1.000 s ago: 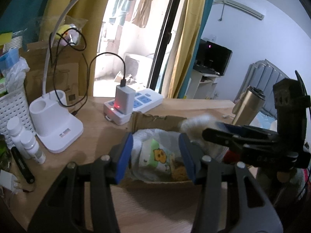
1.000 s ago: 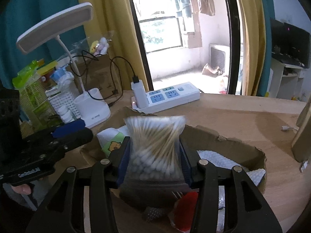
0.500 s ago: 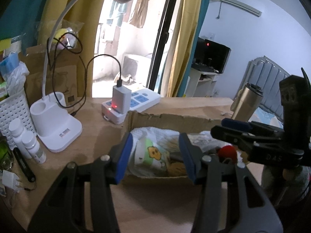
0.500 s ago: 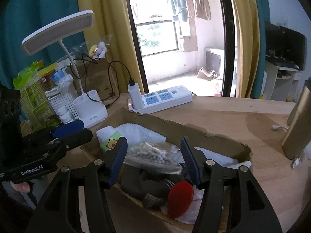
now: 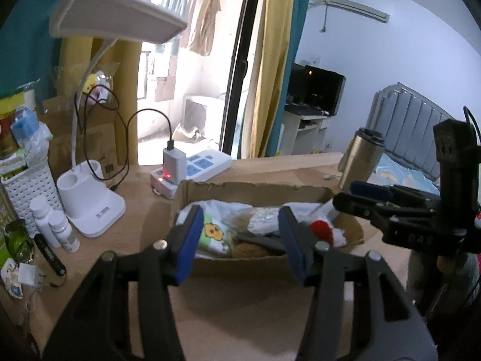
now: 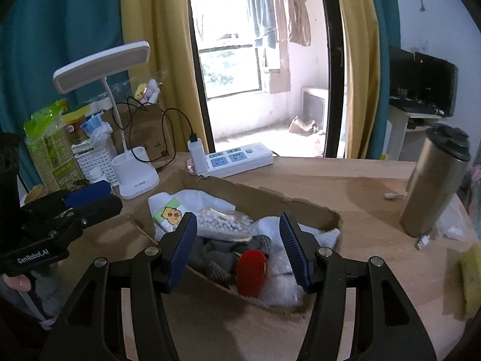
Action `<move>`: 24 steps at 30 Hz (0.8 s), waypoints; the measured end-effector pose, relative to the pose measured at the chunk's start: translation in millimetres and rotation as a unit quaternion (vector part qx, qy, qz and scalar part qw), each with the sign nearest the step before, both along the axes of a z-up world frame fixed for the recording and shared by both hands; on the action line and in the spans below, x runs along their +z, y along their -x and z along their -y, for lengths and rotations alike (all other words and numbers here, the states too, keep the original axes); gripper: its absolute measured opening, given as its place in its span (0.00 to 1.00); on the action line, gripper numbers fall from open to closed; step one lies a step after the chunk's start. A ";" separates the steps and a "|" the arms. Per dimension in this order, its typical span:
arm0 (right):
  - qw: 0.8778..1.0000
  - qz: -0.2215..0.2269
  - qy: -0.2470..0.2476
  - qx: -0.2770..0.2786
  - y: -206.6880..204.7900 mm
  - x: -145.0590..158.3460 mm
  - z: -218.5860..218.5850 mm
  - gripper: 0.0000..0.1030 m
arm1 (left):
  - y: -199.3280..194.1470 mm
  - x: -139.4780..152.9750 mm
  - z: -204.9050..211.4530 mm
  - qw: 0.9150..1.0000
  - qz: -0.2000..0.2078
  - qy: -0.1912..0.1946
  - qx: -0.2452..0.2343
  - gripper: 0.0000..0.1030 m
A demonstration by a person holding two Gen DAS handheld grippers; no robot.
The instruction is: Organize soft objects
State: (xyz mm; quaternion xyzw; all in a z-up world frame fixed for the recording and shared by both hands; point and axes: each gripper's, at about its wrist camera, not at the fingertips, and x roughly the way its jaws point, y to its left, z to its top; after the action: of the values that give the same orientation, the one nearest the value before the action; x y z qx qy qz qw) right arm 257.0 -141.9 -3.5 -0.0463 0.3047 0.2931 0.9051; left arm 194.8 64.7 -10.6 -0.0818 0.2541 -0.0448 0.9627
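Both tools hang just short of the shallow, torn-edged brown cardboard box [image 6: 270, 201] on the wooden counter [image 6: 345, 180], and neither carries anything. The right gripper [image 6: 237, 248] stands with its blue pads moderately apart, having just been opening, and nothing is pinched between them. Beyond it, the clear bag of cotton swabs [image 6: 221, 222] lies inside the box, on top of a grey knitted piece with a red pompom [image 6: 252, 269]. A white pack printed with a cartoon bear [image 6: 168, 213] lies at the box's far left end, with pale, soft-looking wrapping around the rest. The left gripper [image 5: 237, 243] is likewise half open and empty, facing the same box from the other side.

To my eye the swab bag has been delivered, so this is the release-and-clear step. Next comes finding whatever soft thing is still outside the box; a yellow sponge-like corner [image 6: 470, 276] shows at the counter's right edge, though I can't tell what it is. Reaching it means swinging past the tall gold metal tumbler [image 6: 433, 186] without knocking it.
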 end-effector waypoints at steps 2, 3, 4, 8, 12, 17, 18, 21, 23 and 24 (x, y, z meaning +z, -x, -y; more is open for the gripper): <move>1.000 0.004 -0.001 -0.003 7.5 3.1 5.9 0.59 | 6.0 3.8 3.1 1.000 0.003 -0.001 -0.001 0.56; 1.000 0.007 -0.001 -0.005 11.6 5.0 9.4 0.59 | 10.3 6.0 5.5 1.000 0.005 -0.003 -0.002 0.60; 1.000 0.011 -0.002 -0.007 16.4 7.4 13.5 0.59 | 13.3 8.2 7.6 1.000 0.006 -0.005 -0.002 0.68; 0.999 0.026 -0.005 -0.019 32.4 13.4 27.1 0.60 | 32.6 16.1 16.0 1.000 0.017 0.002 0.002 0.72; 0.999 0.029 -0.003 -0.026 45.1 15.8 39.4 0.66 | 50.3 20.5 23.4 1.000 0.020 0.002 0.008 0.76; 0.998 0.050 0.010 -0.033 63.1 20.5 50.9 0.68 | 71.5 27.0 31.5 1.000 0.026 -0.003 0.017 0.90; 0.998 0.056 0.011 -0.034 66.8 21.7 52.8 0.68 | 74.7 27.7 33.3 0.999 0.027 -0.005 0.019 0.90; 0.996 0.082 0.011 -0.039 81.5 28.6 59.8 0.70 | 87.6 32.3 39.1 0.999 0.038 -0.017 0.029 0.91; 0.995 0.093 0.011 -0.041 88.0 33.0 63.7 0.72 | 96.4 35.8 42.3 0.998 0.050 -0.025 0.039 0.92; 0.994 0.099 0.010 -0.042 91.5 35.2 66.0 0.73 | 103.1 38.0 44.6 0.996 0.061 -0.031 0.049 0.93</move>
State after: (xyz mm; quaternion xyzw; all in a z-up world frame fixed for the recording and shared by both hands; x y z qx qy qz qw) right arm 165.5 -207.9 31.7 -0.0715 0.2186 0.2461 0.9415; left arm 91.8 20.1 27.4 -0.0615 0.1916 0.0049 0.9795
